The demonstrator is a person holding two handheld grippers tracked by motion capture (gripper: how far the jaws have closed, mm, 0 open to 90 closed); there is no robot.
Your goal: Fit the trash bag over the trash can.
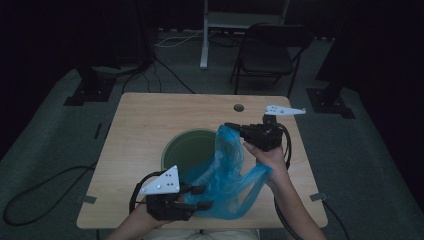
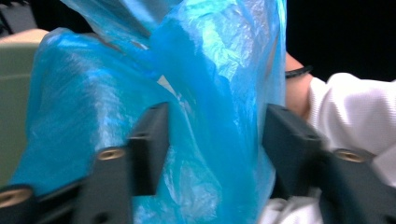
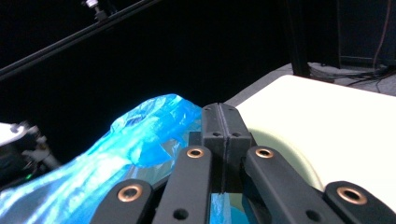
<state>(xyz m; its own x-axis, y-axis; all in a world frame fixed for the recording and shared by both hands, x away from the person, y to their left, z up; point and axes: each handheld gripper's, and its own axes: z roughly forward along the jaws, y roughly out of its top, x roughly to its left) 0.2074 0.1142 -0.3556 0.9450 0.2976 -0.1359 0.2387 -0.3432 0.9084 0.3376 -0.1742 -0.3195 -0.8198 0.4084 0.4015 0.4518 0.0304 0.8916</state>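
Note:
A blue plastic bag (image 1: 227, 175) hangs stretched over the right side of a round green bin (image 1: 187, 150) sunk into the wooden table (image 1: 145, 125). My right gripper (image 1: 229, 126) is shut on the bag's upper edge and holds it up above the bin's rim. In the right gripper view the jaws (image 3: 223, 123) meet, with the blue bag (image 3: 140, 135) pinched and trailing to the left. My left gripper (image 1: 205, 197) is near the table's front edge, at the bag's lower part. Its jaws (image 2: 217, 149) stand apart, and a fold of the bag (image 2: 210, 84) lies between them.
A small round hole (image 1: 238, 107) is in the table's far right part. Behind the table stand a black folding chair (image 1: 267, 50) and a white stand (image 1: 205, 35). Cables run over the dark floor (image 1: 50, 185). A white sleeve (image 2: 355, 107) is beyond the bag.

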